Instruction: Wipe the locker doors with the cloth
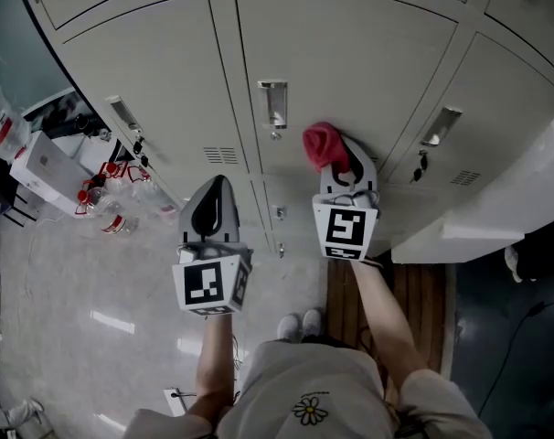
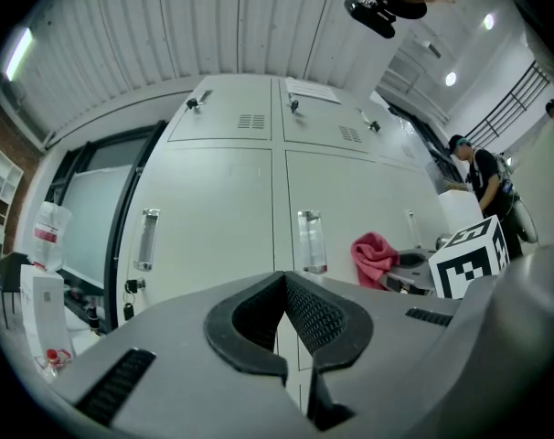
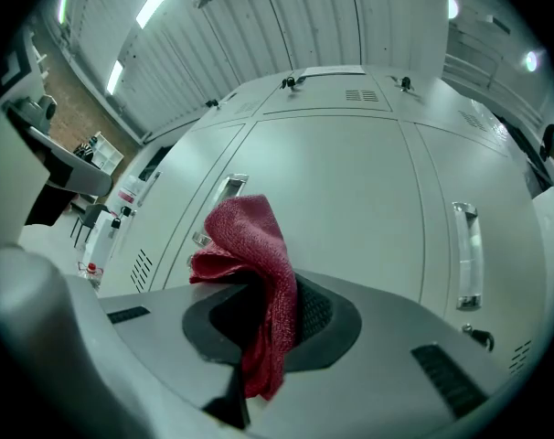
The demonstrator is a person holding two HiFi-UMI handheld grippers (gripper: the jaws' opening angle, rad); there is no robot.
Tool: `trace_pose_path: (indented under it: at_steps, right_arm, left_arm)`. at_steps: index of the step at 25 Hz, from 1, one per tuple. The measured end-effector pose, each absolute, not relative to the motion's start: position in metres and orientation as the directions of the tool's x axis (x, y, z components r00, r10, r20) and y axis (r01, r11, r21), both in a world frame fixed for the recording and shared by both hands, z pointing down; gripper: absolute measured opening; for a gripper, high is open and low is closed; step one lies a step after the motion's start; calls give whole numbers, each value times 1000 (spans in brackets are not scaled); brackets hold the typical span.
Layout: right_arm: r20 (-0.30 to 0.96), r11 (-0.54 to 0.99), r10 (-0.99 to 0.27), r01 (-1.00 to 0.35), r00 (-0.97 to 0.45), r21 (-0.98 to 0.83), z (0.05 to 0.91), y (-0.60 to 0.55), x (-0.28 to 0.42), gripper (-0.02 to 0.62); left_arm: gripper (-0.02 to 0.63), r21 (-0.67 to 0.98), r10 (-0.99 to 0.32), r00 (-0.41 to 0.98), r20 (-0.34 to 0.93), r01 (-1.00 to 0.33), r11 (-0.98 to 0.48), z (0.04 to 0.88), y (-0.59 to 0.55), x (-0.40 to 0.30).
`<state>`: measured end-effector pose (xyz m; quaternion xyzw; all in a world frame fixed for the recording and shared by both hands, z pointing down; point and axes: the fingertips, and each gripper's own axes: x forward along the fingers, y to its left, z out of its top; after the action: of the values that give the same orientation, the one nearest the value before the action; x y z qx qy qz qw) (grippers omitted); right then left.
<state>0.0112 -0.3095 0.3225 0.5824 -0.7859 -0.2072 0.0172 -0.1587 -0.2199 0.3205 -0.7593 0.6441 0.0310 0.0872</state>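
A red cloth [image 1: 324,144] [image 3: 255,273] is pinched in my right gripper [image 1: 341,165] [image 3: 263,323], bunched above its jaws and hanging between them. It is held close in front of a grey locker door [image 1: 350,62] [image 3: 350,208], just right of that door's metal handle [image 1: 274,102]; whether it touches the door I cannot tell. My left gripper [image 1: 215,198] [image 2: 286,323] is shut with nothing in it, lower and to the left, facing the locker doors [image 2: 213,218]. The cloth [image 2: 376,256] shows at the right of the left gripper view.
Locker handles [image 2: 312,241] [image 3: 468,254] and keys [image 1: 421,165] stick out from the doors. Plastic bottles [image 1: 108,199] and a white box [image 1: 44,165] lie on the floor at left. A white ledge [image 1: 496,208] juts out at right. A person [image 2: 483,176] stands at far right.
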Motion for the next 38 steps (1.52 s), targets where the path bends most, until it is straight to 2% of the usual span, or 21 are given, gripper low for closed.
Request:
trace_pose_path:
  at_steps: [19, 38]
  right_arm:
    - [-199, 5, -977, -939, -78, 345, 325, -306, 141, 26]
    - [-197, 9, -978, -961, -66, 277, 324, -302, 151, 28]
  left_arm:
    - [15, -99, -942, 300, -148, -953, -288, 324, -237, -99]
    - [15, -86, -946, 284, -156, -958, -273, 327, -230, -108]
